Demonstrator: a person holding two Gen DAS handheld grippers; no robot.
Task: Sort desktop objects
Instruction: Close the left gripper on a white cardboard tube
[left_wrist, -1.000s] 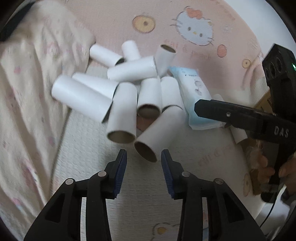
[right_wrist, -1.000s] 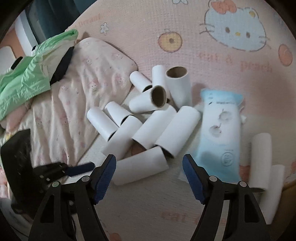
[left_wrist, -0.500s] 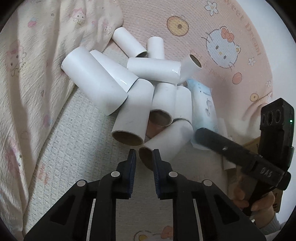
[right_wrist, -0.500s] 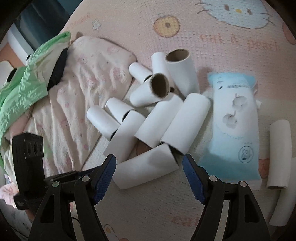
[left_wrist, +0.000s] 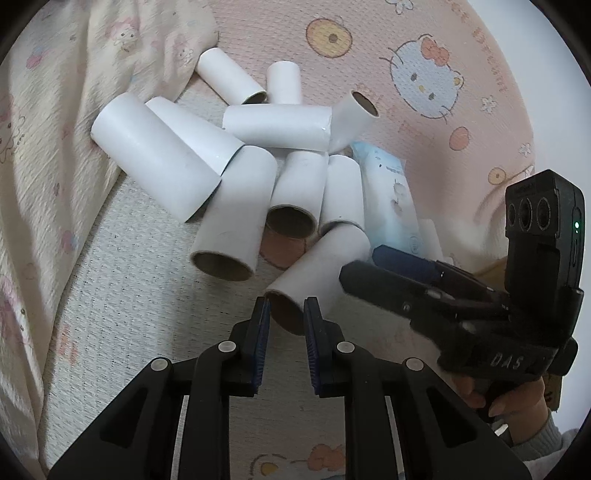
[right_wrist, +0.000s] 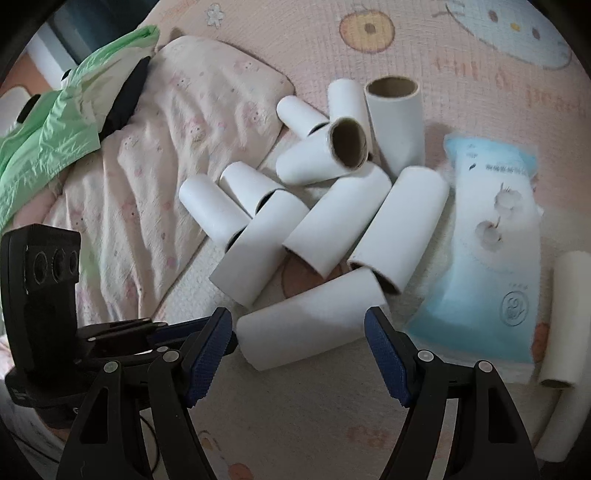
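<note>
Left wrist view: my left gripper (left_wrist: 286, 314) stands narrowed, unclenched, at the nearest tube's (left_wrist: 317, 266) mouth on the mat (left_wrist: 122, 314), right gripper (right_wrist: 299, 347) released; next, clench its rim.

A pink waffle-knit blanket (right_wrist: 461, 55) printed with cartoon cats and fruit covers the bed. On it lies a heap of white cardboard tubes (right_wrist: 332, 218), some resting across others, with a light-blue tissue pack (right_wrist: 491, 251) just beside the heap and two more tubes (right_wrist: 565, 317) beyond the pack. A cream patterned quilt (right_wrist: 166, 177) lies crumpled along the heap's other side, with a green garment (right_wrist: 55, 136) past it.
</note>
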